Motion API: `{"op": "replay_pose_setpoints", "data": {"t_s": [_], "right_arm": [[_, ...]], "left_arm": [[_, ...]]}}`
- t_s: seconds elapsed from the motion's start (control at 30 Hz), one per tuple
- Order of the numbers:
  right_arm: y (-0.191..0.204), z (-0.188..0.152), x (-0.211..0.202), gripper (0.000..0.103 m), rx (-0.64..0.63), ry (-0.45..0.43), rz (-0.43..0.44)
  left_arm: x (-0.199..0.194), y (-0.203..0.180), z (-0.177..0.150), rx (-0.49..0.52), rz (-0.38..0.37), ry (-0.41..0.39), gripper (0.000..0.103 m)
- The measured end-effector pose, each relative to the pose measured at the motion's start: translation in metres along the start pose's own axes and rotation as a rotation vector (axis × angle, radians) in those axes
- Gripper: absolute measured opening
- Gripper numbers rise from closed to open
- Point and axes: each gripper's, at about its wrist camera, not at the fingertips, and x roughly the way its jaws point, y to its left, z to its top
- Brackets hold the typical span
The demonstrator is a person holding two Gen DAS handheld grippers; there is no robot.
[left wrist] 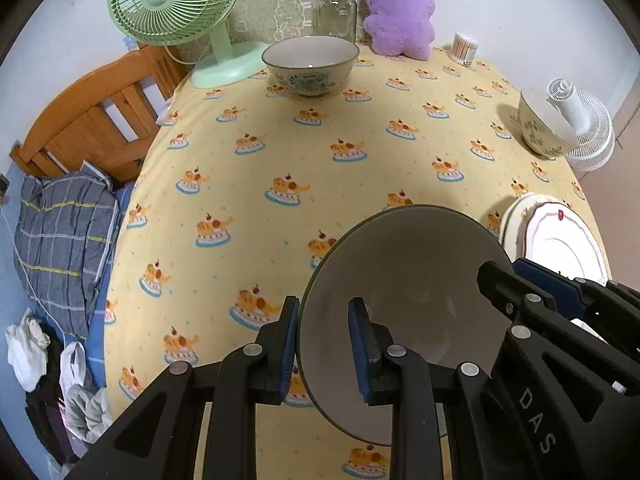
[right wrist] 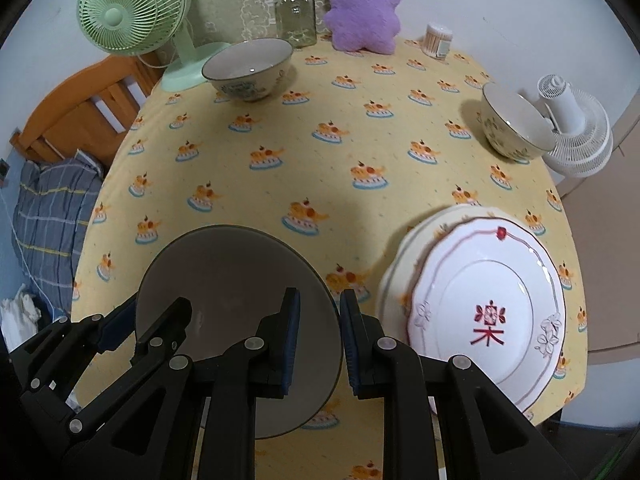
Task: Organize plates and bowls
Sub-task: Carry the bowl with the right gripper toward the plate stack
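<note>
Left wrist view: the left gripper (left wrist: 324, 344) pinches the near left rim of a plain bowl (left wrist: 416, 280), one blue pad outside the wall and one inside, jaws drawn narrow on the thin edge. The bowl is smooth and grey-white inside with a dark rim line, tilted toward the camera above the yellow tablecloth (left wrist: 280, 152) with its cake print. The right gripper (left wrist: 532, 280) clamps the bowl's far right rim; its fingertips are partly hidden behind its own black frame. Three bowls show: the held one, a patterned bowl (left wrist: 311, 65) at the back of the table, and a leaf-patterned bowl (left wrist: 546, 126) at the right edge. Two stacked plates (left wrist: 560, 240) sit at the right, cut off by the gripper. A green fan (left wrist: 176, 0), a glass jar (left wrist: 335, 12), a purple plush toy (left wrist: 400, 12), a tub of cotton swabs (left wrist: 465, 48) and a white fan (left wrist: 580, 128) stand around the back and right.

Right wrist view: the right gripper (right wrist: 320, 340) grips the plain bowl (right wrist: 232, 280) at its right rim, pads close together on the wall. The left gripper (right wrist: 132, 320) holds the opposite rim, its tips mostly hidden. The upper plate (right wrist: 492, 308), white with a red character, lies on a cream plate (right wrist: 404, 264), just right of the bowl. The same two other bowls appear, one at the back (right wrist: 248, 70), one at right (right wrist: 516, 120).
</note>
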Motion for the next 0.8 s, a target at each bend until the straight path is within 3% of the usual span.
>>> {"op": "replay_pose_setpoints", "data": {"t_s": [0.3,0.7,0.8], "right_arm": [[-0.009,-0.007,0.01,0.024,-0.029,0.036,0.002],[-0.005,0.008,0.021,0.024,-0.031,0.021,0.006],[-0.004,0.01,0.023,0.026,-0.032,0.028,0.016]], "left_arm": [[0.008,-0.011,-0.01,-0.026,0.01,0.037,0.023],[0.018,-0.005,0.004,-0.041,0.014,0.036,0.023],[0.018,-0.005,0.005,-0.041,0.009,0.039,0.029]]}}
